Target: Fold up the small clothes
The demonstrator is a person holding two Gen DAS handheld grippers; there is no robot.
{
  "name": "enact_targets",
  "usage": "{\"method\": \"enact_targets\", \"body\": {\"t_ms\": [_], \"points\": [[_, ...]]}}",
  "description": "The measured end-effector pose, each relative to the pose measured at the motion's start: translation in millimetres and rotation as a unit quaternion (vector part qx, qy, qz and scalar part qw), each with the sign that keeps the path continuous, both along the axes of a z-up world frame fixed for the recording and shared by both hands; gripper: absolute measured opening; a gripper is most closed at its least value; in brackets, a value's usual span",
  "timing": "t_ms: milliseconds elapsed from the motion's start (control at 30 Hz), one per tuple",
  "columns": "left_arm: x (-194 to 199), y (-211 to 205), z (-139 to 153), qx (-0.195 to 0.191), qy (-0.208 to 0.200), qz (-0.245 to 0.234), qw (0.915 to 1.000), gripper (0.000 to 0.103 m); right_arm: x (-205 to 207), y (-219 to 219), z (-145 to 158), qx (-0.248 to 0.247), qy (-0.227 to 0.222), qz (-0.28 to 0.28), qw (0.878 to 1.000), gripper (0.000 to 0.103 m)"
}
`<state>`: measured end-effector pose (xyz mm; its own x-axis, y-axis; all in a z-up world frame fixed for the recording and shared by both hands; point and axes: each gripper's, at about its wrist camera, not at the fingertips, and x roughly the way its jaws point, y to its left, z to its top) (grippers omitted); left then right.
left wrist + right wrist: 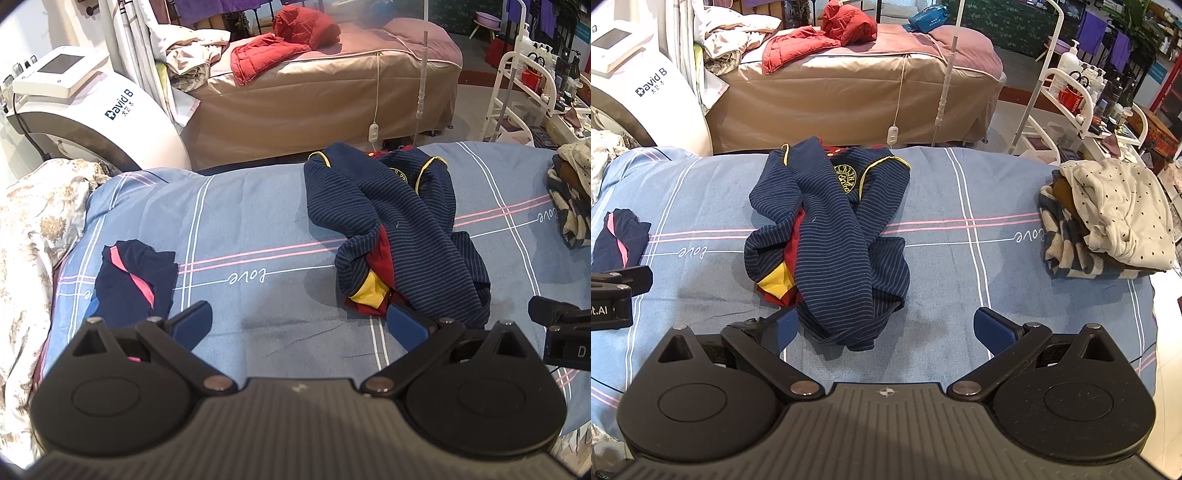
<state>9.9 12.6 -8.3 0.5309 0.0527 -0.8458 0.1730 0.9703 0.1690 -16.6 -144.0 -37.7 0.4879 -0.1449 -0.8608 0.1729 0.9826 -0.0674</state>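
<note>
Blue checked bedsheet (960,266) stretches under both grippers. Left gripper (299,325) and right gripper (884,328) hover with fingers spread, grasping nothing. Just ahead lies the crumpled navy striped top (831,236), soft knit, long axis running away from the fingers, hem nearest the right gripper. Farther right sits a clothes pile (1108,218).

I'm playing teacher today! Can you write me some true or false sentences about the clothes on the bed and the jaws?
1. The striped navy top lies crumpled. True.
2. The left gripper squeezes the top. False: its jaws are open and empty.
3. The small navy piece with a pink stripe lies left of the top. True.
4. The right gripper is shut. False: it is open.
5. The dotted cream garment lies under the pile. False: on top.
</note>
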Motion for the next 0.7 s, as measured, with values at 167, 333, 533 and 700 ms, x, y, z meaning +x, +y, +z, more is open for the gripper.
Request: {"method": "enact_targets", "body": {"t_ms": [167,333,533,700], "points": [[-0.1,-0.1,-0.1,-0.001,0.001,0.001,1.0000,0.103,-0.5,-0.5,-0.5,0.000,-0.001,-0.002,1.000,0.103],[-0.2,-0.5,-0.1,-0.001,0.001,0.001,1.0000,0.103,-0.1,-1.0,-0.5,0.001,-0.001,-0.003,1.000,0.103],[-0.1,0.3,-0.6,-0.003,0.003,0.002,1.0000,0.103,-0.1,-0.7,-0.4,0.003,0.000,-0.001,1.000,0.103],[0.1,1.2,-1.2,-0.004,0.003,0.002,1.0000,0.103,0.1,-0.2,-0.2,0.003,0.000,-0.001,1.000,0.103]]}}
